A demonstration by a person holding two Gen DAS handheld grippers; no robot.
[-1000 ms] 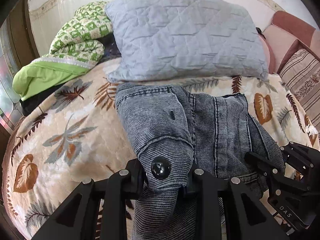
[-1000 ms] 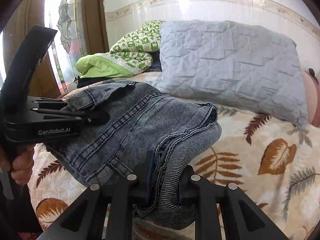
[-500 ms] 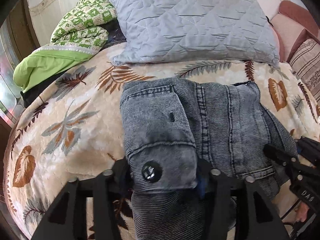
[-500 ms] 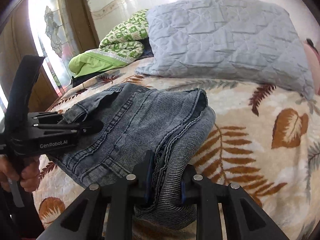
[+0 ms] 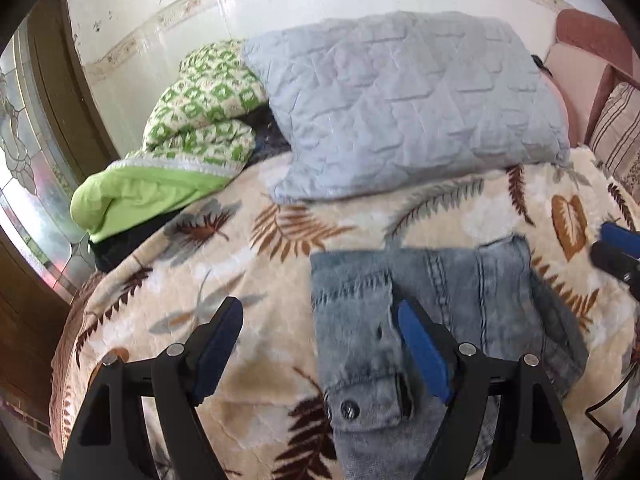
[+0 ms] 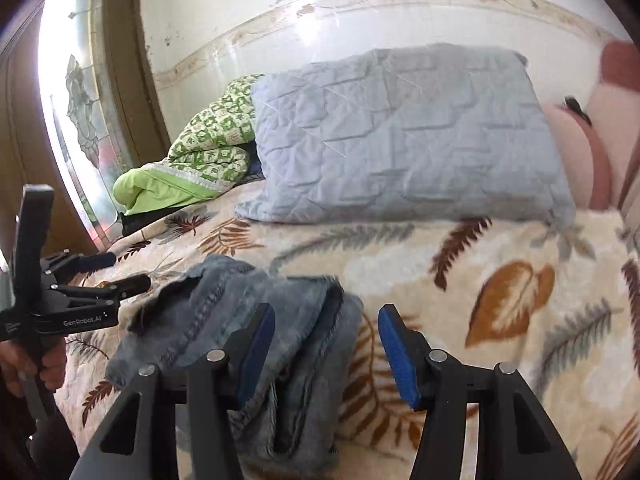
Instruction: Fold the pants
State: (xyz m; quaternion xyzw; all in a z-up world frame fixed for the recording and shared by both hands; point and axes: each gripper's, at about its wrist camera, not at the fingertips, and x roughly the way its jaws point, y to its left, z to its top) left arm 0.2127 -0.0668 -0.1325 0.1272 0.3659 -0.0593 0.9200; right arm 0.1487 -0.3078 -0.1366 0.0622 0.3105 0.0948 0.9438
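Observation:
The grey-blue denim pants point(image 5: 432, 328) lie folded in a compact stack on the leaf-patterned blanket point(image 5: 240, 256), waistband button toward me. They also show in the right wrist view point(image 6: 256, 320). My left gripper point(image 5: 320, 320) is open and empty, raised at the stack's left edge, its right finger over the denim. My right gripper point(image 6: 326, 320) is open and empty at the stack's right edge. The left gripper shows in the right wrist view point(image 6: 116, 272), the right gripper's fingertips in the left wrist view point(image 5: 616, 248).
A grey quilted pillow point(image 5: 404, 104) leans at the head of the bed. A green patterned quilt point(image 5: 192, 132) is bunched at the back left beside a window point(image 6: 80, 108). Pink cushions point(image 6: 580, 148) and a striped cushion point(image 5: 616, 128) sit at the right.
Both grippers have opened and let go of the pants. The pants now rest on the blanket, and both grippers have pulled back and lifted.

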